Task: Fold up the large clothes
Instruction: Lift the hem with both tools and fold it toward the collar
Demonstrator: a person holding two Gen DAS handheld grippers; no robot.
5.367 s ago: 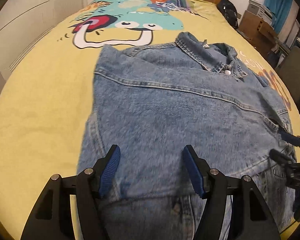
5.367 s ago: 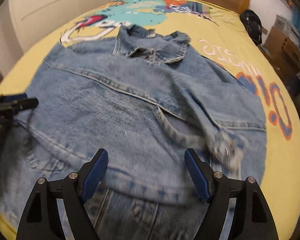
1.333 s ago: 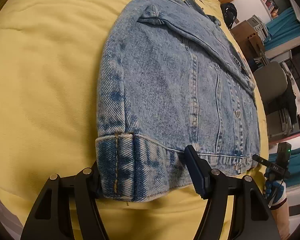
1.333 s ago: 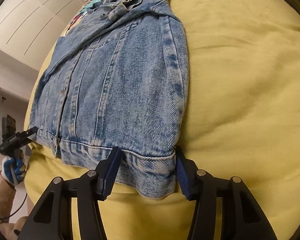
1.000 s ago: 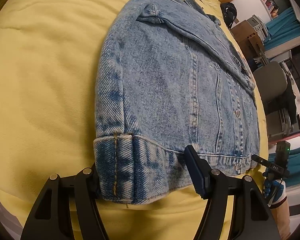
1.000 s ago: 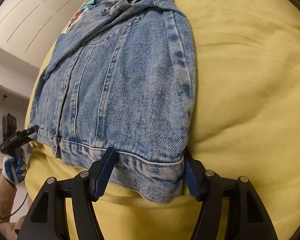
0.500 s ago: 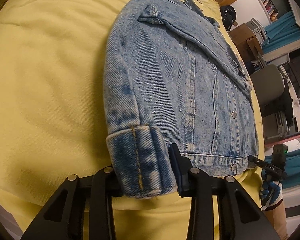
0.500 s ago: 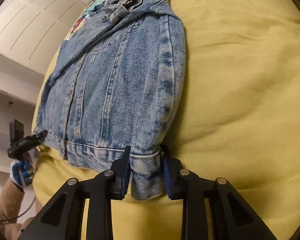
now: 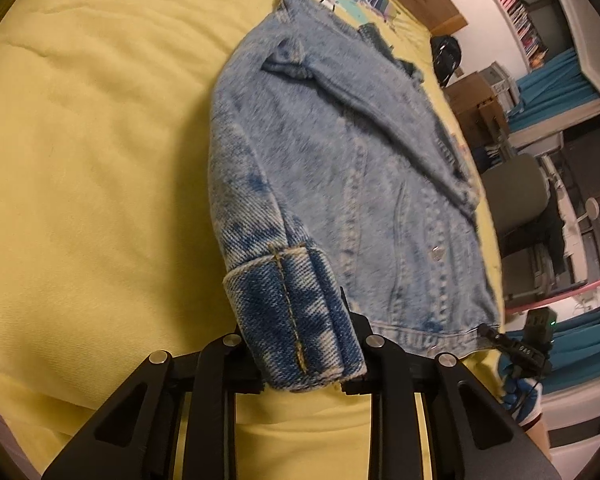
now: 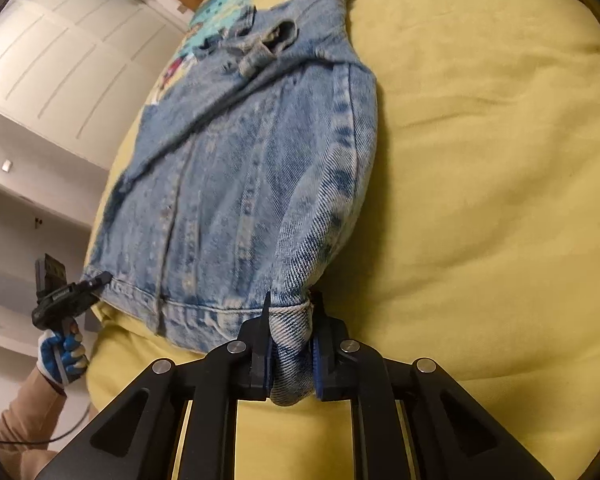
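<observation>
Both grippers' fingers narrowed since a second ago, closing | left gripper (image 9: 300, 344), right gripper (image 10: 290, 350) pinching faded blue denim jacket (image 9: 340, 184) hem corners | yellow bedspread (image 9: 80, 160) | sleeves folded in; bottom-to-collar fold pending.

Left gripper (image 9: 300, 340) pads hidden behind bunched denim jacket (image 9: 340, 184) hem.

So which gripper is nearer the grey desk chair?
Right. The right gripper is closing on the jacket hem corner on the chair side; the left gripper is closing on the opposite corner.
</observation>
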